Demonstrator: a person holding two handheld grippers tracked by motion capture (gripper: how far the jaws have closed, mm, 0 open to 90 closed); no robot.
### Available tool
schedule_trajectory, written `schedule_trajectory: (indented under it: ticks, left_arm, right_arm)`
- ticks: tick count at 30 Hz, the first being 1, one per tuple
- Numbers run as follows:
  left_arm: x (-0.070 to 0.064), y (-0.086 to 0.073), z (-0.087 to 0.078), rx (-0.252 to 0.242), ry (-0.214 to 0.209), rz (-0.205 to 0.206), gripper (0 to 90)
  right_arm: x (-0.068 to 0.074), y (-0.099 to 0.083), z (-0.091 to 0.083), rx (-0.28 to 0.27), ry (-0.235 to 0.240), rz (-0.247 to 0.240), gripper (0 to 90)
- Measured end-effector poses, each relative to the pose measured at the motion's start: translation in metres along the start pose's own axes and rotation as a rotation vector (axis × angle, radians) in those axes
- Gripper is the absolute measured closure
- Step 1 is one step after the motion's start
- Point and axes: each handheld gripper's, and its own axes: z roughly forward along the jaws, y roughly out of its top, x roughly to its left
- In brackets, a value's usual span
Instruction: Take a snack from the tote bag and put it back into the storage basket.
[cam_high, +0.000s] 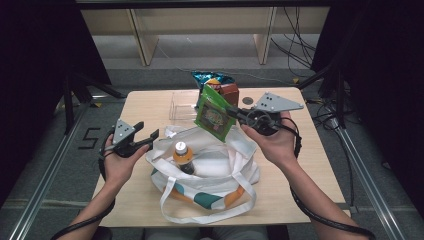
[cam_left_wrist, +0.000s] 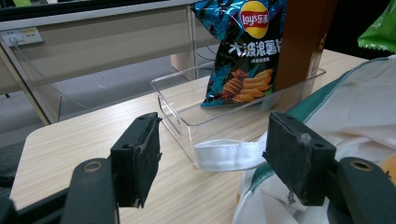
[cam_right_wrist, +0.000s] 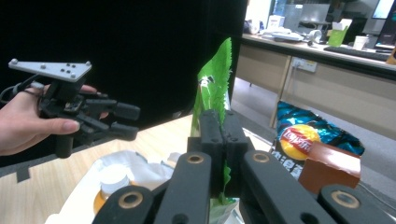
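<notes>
High view: tote bag (cam_high: 210, 172) nearest, mouth up, bottle (cam_high: 182, 155) inside; left gripper (cam_high: 148, 137) jaws wide at its left rim; right gripper (cam_high: 231, 114) clamps green snack pack (cam_high: 214, 114), hanging long-axis-down just above far rim; it goes straight down, I judge

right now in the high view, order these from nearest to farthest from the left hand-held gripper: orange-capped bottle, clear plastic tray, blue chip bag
1. Orange-capped bottle, right of the left hand-held gripper, inside the white tote bag.
2. Clear plastic tray, beyond the bag.
3. Blue chip bag, at the table's far edge.
</notes>
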Motion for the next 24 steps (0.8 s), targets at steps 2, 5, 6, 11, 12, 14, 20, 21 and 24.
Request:
schedule_trajectory:
  ticks: [2,5,6,11,12,14,20,21,24]
  left_arm:
    - [0.0,0.0,0.0,-0.001,-0.001,0.001,34.6]
    - [0.0,0.0,0.0,0.001,0.0,0.002,34.6]
    - [0.0,0.0,0.0,0.001,-0.001,0.001,34.7]
    - [0.0,0.0,0.0,0.001,0.0,0.002,34.7]
    - [0.0,0.0,0.0,0.002,-0.001,0.003,34.7]
    - [0.0,0.0,0.0,0.0,-0.001,0.002,34.7]
    - [0.0,0.0,0.0,-0.002,0.001,-0.001,34.7]
    - [0.0,0.0,0.0,-0.002,0.001,0.001,34.7]
    - [0.0,0.0,0.0,-0.003,0.0,0.0,34.7]
  right_arm:
    - [-0.002,0.001,0.0,0.0,-0.004,-0.007,90.0]
    - [-0.005,0.003,0.002,0.002,-0.002,-0.005,90.0]
    - [-0.004,0.002,0.002,0.001,-0.009,0.013,90.0]
    - [-0.009,0.005,0.004,-0.001,-0.023,-0.008,90.0]
    - [-0.009,0.005,0.004,0.001,-0.022,-0.005,90.0]
    - [-0.011,0.006,0.005,-0.004,-0.019,-0.019,90.0]
    - [-0.015,0.008,0.008,-0.007,-0.039,-0.02,90.0]
    - [-0.015,0.008,0.009,-0.009,-0.036,-0.019,90.0]
    - [-0.017,0.008,0.011,0.002,-0.045,-0.01,90.0]
